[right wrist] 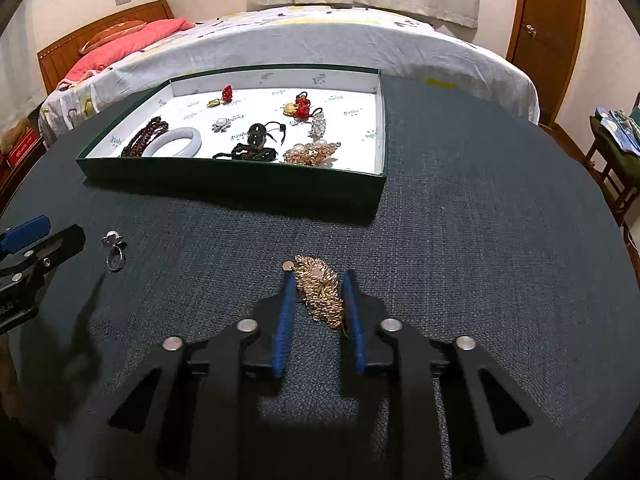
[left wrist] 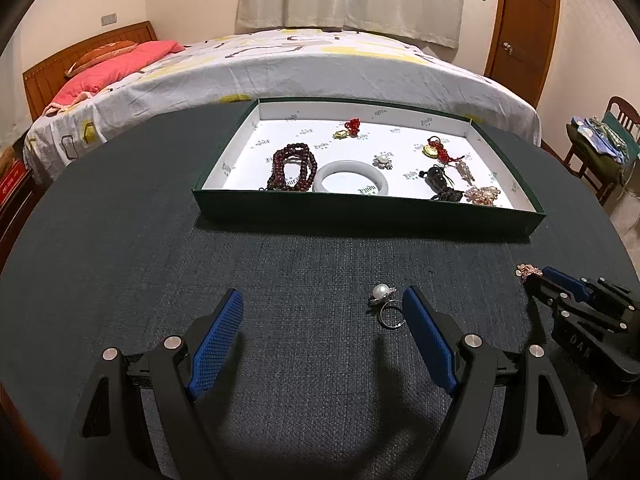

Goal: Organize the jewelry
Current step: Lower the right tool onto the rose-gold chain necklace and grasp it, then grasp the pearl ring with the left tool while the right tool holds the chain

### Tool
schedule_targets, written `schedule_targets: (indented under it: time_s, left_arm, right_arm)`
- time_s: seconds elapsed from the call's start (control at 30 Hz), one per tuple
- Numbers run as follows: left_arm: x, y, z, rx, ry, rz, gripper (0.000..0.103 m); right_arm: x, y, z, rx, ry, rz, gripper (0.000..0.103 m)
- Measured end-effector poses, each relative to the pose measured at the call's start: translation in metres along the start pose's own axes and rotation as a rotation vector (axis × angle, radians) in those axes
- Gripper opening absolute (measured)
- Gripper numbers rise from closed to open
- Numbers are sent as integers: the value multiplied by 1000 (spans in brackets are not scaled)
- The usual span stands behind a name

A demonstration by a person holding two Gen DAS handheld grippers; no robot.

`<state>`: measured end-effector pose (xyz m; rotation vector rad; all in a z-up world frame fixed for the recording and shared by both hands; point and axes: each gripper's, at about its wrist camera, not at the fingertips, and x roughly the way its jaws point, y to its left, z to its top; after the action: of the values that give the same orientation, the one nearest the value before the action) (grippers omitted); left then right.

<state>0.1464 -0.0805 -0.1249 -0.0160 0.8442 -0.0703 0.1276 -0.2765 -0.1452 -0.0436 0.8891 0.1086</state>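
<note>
right gripper (right wrist: 319,300) clamped on a gold filigree brooch (right wrist: 320,292)
left gripper (left wrist: 322,338) wide, a silver pearl ring (left wrist: 385,304) by its right finger, mid dark surface (right wrist: 480,240).

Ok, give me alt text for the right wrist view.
The right gripper is closed on a gold chain piece on the dark table. Behind it sits a green tray of jewelry; a pearl ring lies left.

fingers (left wrist: 218,334): black arms, blue bumpy pads
screws (left wrist: 173,342): round, shiny silver, near the blue pads
marks (left wrist: 576,340): faint raised letters on black body
</note>
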Motion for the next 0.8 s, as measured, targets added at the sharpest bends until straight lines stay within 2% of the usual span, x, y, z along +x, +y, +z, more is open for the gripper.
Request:
schedule_targets:
  time_s: [0.1,0.3,0.67,0.7,0.73,0.8]
  left_arm:
    - [0,0,0,-1,0,-3,79]
    - [1,-2,-2,12,3,-3,79]
    - [4,-11,-3,44,10,-13,78]
    - [5,-12,-3,45,12,-16,78]
    - [7,-14,-3,48,17,-27,71]
    - [12,-17,-2,51,33,-41,67]
  right_arm:
    - [-1,1,0,-2,0,4,16]
    - [-3,1,-1,14,-9,14,14]
    - [-13,-2,0,41,-33,41,13]
    - [-14,-2,-1,42,-33,43,13]
    - [-14,-1,-1,43,-32,48,13]
    - [-13,-1,-1,44,-30,54,13]
